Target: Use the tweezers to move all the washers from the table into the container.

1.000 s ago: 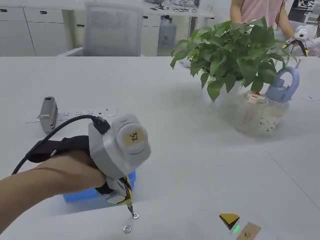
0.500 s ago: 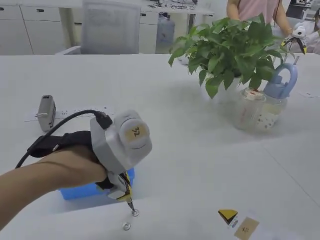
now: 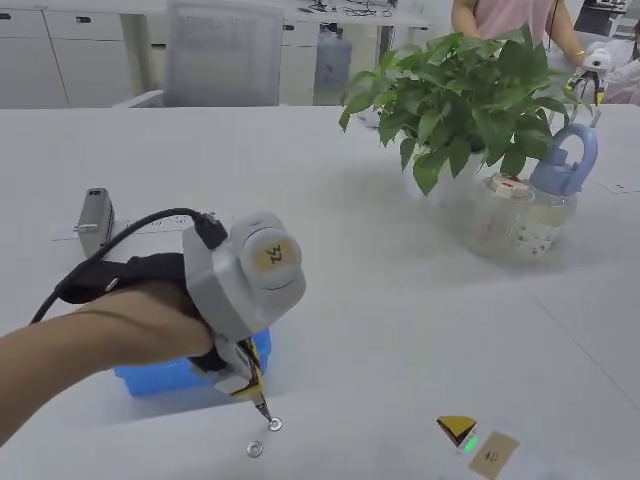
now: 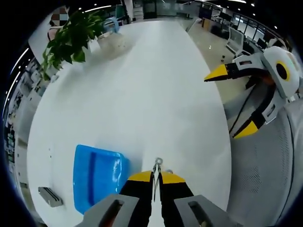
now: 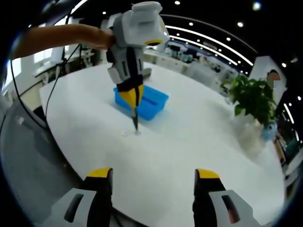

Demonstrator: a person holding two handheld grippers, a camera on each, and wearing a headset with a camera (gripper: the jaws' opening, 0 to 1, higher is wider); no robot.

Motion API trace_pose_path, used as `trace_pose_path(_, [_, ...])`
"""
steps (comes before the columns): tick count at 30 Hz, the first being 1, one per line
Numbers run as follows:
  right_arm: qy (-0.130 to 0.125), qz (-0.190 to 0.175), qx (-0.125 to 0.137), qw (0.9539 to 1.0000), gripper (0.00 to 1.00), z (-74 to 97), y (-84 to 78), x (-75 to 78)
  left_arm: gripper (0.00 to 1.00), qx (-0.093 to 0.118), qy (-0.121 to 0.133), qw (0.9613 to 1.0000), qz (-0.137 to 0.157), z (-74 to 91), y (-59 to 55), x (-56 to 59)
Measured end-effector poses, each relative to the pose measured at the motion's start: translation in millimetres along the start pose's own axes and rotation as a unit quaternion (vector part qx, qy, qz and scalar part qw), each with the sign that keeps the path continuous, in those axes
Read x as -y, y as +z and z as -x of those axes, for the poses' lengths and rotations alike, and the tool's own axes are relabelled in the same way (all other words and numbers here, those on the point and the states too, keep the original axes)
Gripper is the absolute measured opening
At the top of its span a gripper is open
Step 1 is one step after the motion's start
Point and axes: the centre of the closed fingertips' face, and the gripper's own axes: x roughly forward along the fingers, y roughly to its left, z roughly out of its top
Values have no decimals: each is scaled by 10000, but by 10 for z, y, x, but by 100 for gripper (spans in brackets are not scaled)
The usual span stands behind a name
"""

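Tweezers (image 4: 156, 166): clamped btwn the yellow jaw ends of L gripper (image 4: 156, 174), tips poking out past them and aimed down at the table.
L gripper: jaws squeezed tight on the tweezers. A hand (image 3: 160, 335) is wrapped round the body and a black cable (image 3: 120, 252) runs off the back.
Washer 1 (image 3: 274, 424): flat on the white table (image 3: 400, 300), right at the tweezer tips. Touching or pinched, can't tell.
Washer 2 (image 3: 254, 449): on the table too, just beside washer 1 on the person's side, apart from the tips.
Container (image 3: 165, 378): blue tray just behind L gripper. Both washers lie outside it, near its front corner.
R gripper (image 5: 152, 175): jaws spread wide, released, held well apart from the washers and looking across at L gripper.
Farther out, R side: potted plant (image 3: 465, 90) w/ a clear jar (image 3: 510, 225) beside it.
Farther out, L side: power strip (image 3: 135, 228) w/ a small grey device (image 3: 96, 215) at its end.
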Motion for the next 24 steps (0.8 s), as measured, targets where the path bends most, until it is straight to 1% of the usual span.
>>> trace_pose_path(3, [-8, 10, -17, 10000, 67, 0, -5, 4, 0, 84, 16, 10000, 48, 30, -20, 50])
trace_pose_path(4, [-2, 12, -13, 10000, 67, 0, -3, 1, 0, 142, 49, 9999, 73, 39, -23, 56])
trace_pose_path(5, [3, 13, -4, 10000, 68, 0, 0, -1, 0, 245, 77, 9996, 138, 58, -30, 73])
trace_pose_path(9, [42, 25, -15, 10000, 67, -2, -1, -17, 0, 523, 52, 9980, 355, 118, -94, 184])
trace_pose_path(10, [72, 28, -10, 10000, 66, -3, 3, -30, 0, 542, 58, 9978, 372, 125, -103, 194])
trace_pose_path(12, [148, 31, 24, 9999, 65, -3, 21, -62, 0, 709, 94, 9962, 496, 163, -123, 243])
trace_pose_path(14, [168, 49, -6, 9998, 64, -4, 12, -70, 0, 866, 98, 9943, 615, 196, -138, 288])
trace_pose_path(15, [167, 61, -11, 9998, 65, -6, 10, -72, 0, 934, 141, 9934, 651, 213, -153, 299])
trace_pose_path(18, [203, 53, -17, 9998, 65, -7, 10, -83, 0, 1028, 209, 9915, 765, 257, -199, 327])
trace_pose_path(19, [231, 36, -10, 9997, 65, -8, 16, -91, 0, 1065, 206, 9910, 787, 281, -211, 354])
trace_pose_path(21, [493, -24, 32, 9988, 66, -11, 54, -177, 0, 1212, 238, 9892, 783, 325, -198, 390])
trace_pose_path(22, [673, 12, 56, 9977, 67, -5, 84, -251, 0, 1265, 239, 9885, 796, 357, -201, 420])
trace_pose_path(23, [755, 90, 92, 9971, 67, 0, 108, -295, 0, 1291, 246, 9881, 805, 368, -198, 429])
trace_pose_path(24, [902, 186, 62, 9957, 66, 12, 114, -359, 0, 1375, 272, 9868, 810, 409, -185, 456])
